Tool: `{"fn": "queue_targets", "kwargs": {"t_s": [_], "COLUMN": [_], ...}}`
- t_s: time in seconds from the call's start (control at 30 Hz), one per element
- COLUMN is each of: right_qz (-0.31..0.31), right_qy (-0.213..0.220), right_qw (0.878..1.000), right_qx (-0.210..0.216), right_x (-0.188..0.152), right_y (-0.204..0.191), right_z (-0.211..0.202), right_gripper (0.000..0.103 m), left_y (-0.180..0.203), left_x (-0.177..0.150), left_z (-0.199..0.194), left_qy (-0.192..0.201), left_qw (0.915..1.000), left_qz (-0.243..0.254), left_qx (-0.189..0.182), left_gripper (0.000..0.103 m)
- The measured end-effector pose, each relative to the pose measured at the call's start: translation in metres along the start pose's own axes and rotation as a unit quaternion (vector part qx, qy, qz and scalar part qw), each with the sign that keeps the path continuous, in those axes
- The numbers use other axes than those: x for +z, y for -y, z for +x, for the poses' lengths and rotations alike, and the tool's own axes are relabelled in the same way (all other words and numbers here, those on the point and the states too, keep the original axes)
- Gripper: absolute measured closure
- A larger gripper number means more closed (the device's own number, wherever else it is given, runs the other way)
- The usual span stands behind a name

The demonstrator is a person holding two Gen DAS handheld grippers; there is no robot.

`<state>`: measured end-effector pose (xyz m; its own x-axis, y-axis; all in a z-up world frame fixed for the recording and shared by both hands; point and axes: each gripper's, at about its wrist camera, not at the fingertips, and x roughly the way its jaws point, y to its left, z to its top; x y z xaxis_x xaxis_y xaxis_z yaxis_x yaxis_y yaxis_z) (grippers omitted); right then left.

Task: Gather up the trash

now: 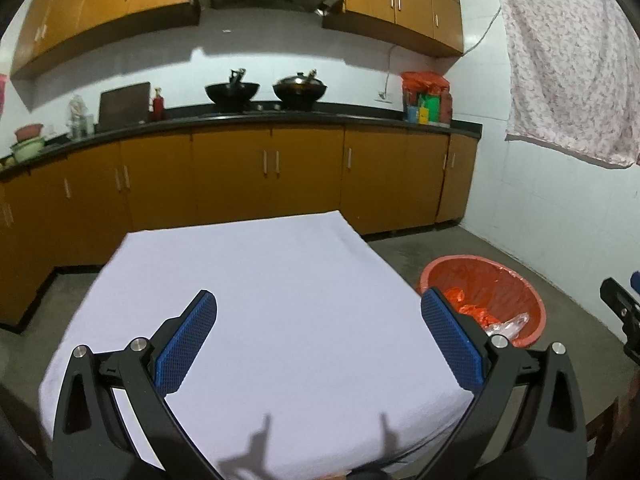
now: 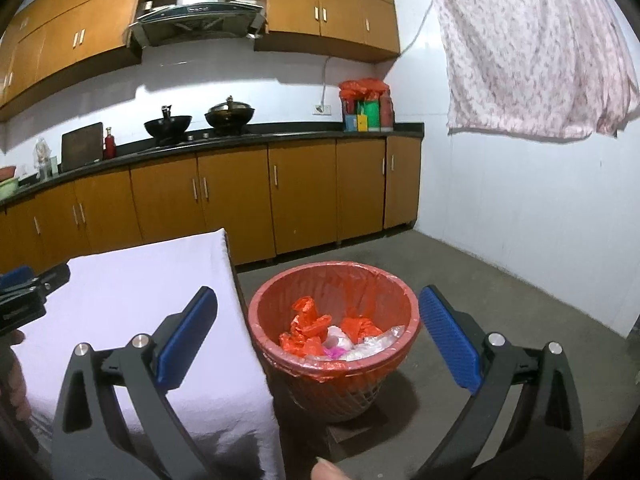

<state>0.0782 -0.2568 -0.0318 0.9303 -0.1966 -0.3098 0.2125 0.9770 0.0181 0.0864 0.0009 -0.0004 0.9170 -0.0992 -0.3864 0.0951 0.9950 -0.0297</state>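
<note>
No brand, label or lettering can be read anywhere in either view; the packets on the counter at centre right are too small and blurred to make out. In the left wrist view the left gripper point(image 1: 318, 336) fills the lower part of the frame, aimed slightly downward over the table point(image 1: 248, 280) covered in a white cloth, its blue-padded fingers point(image 1: 186, 344) spread wide with only bare cloth between them. At the right edge of that view a black part of the right gripper point(image 1: 622, 316) pokes in. The red bin point(image 1: 484, 300), lined with a red bag, stands on the concrete floor point(image 1: 560, 296) just beside the table's right edge, at lower right of the frame. In the right wrist view the right gripper point(image 2: 318, 336) points slightly downward toward the bin point(image 2: 334, 320), which sits at lower centre between its widely spread fingers point(image 2: 448, 336) without touching them; nothing is pinched. The trash point(image 2: 332, 334), crumpled red plastic, clear wrap and something white and pink, lies inside the bin. The left gripper point(image 2: 28, 292) shows at the left edge over the table point(image 2: 120, 300), and a fingertip point(image 2: 328, 470) peeks in at the bottom edge. Two woks point(image 2: 200, 120) sit on the stove in the upper centre.
</note>
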Motion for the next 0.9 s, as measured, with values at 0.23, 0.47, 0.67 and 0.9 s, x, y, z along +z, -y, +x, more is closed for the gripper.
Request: {"fn": "queue_targets", "kwargs": {"t_s": [0.23, 0.47, 0.67, 0.9], "right_qz": [-0.024, -0.029, -0.038, -0.035], "right_qy": [0.015, 0.028, 0.034, 0.028], "right_qw": [1.0, 0.999, 0.999, 0.999], "right_qx": [0.002, 0.004, 0.001, 0.005], "right_x": [-0.005, -0.003, -0.003, -0.006], "right_y": [-0.019, -0.026, -0.032, -0.035], "right_z": [-0.023, -0.043, -0.055, -0.061], "right_gripper": [0.004, 0.004, 0.004, 0.004], "left_y": [-0.011, -0.021, -0.02, -0.019], "left_x": [-0.013, -0.021, -0.025, -0.029], "left_z": [-0.022, -0.039, -0.052, -0.057], "left_qy": [0.007, 0.016, 0.032, 0.032], "left_qw": [0.9998, 0.9992, 0.9984, 0.9983], "left_qz": [0.005, -0.003, -0.001, -0.004], "left_qx": [0.018, 0.036, 0.047, 0.048], "left_gripper": [0.002, 0.002, 0.002, 0.002]}}
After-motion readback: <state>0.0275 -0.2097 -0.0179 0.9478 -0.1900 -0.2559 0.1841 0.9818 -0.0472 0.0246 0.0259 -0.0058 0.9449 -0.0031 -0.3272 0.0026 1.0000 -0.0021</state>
